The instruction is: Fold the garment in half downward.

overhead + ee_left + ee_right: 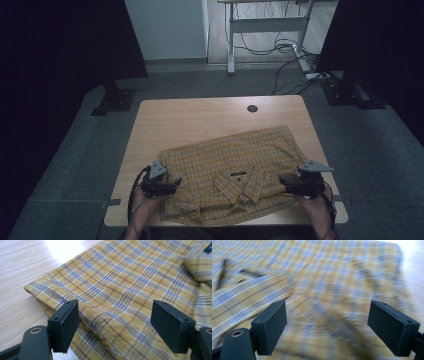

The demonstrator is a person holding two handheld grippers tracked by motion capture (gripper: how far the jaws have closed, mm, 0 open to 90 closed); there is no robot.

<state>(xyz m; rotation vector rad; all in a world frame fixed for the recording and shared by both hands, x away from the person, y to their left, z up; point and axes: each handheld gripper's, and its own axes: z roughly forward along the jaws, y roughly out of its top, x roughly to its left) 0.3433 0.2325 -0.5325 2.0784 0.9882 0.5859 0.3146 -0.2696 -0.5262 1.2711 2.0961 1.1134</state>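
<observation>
Both hand-held grippers, left [176,186] and right [283,181], spread wide, plaid shirt [235,170] between them, unpinched.

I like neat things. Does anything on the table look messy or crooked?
Yes, a bit: the yellow plaid shirt lies askew on the table, rumpled along its near edge, which overhangs the table's front. Nothing looks torn or spilled.

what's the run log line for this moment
shirt: folded flat on table | left gripper: open, at its edge | right gripper: open, at its edge
</observation>
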